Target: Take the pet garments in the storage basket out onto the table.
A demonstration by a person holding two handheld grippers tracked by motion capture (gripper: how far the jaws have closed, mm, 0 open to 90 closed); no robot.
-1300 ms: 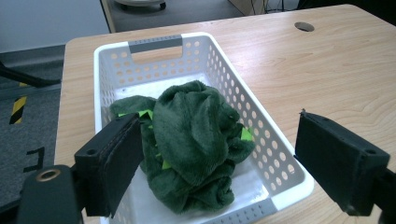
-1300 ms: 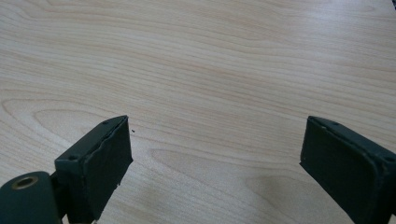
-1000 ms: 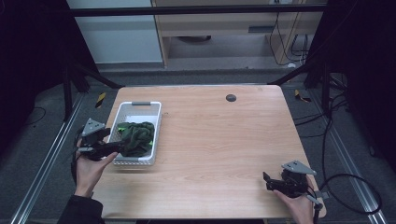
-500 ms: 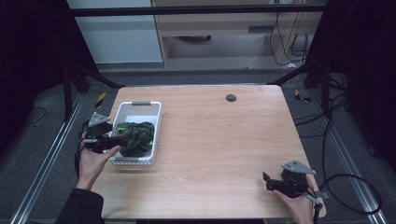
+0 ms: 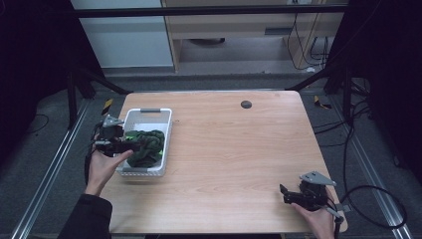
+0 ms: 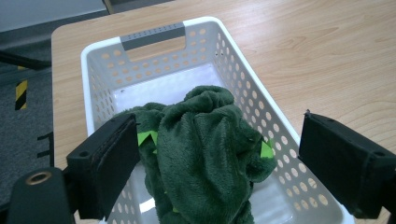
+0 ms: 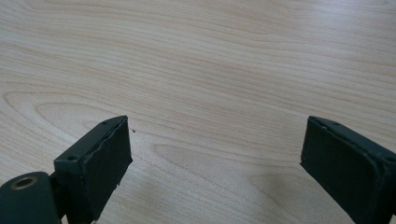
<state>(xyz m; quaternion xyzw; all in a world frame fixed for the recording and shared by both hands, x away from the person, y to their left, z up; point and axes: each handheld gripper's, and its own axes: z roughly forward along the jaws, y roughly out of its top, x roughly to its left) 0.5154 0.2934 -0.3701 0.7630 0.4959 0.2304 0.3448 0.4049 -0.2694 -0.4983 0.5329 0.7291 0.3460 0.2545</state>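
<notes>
Since a second ago the left gripper point(image 5: 130, 145) moves from the near-left corner of the white basket point(image 5: 165, 130) up and over its left rim, so its spread jaws now flank the dark green plush cloth point(image 5: 148, 145) inside. The left hand point(image 5: 103, 167) and forearm reach farther up the table's left edge.
</notes>
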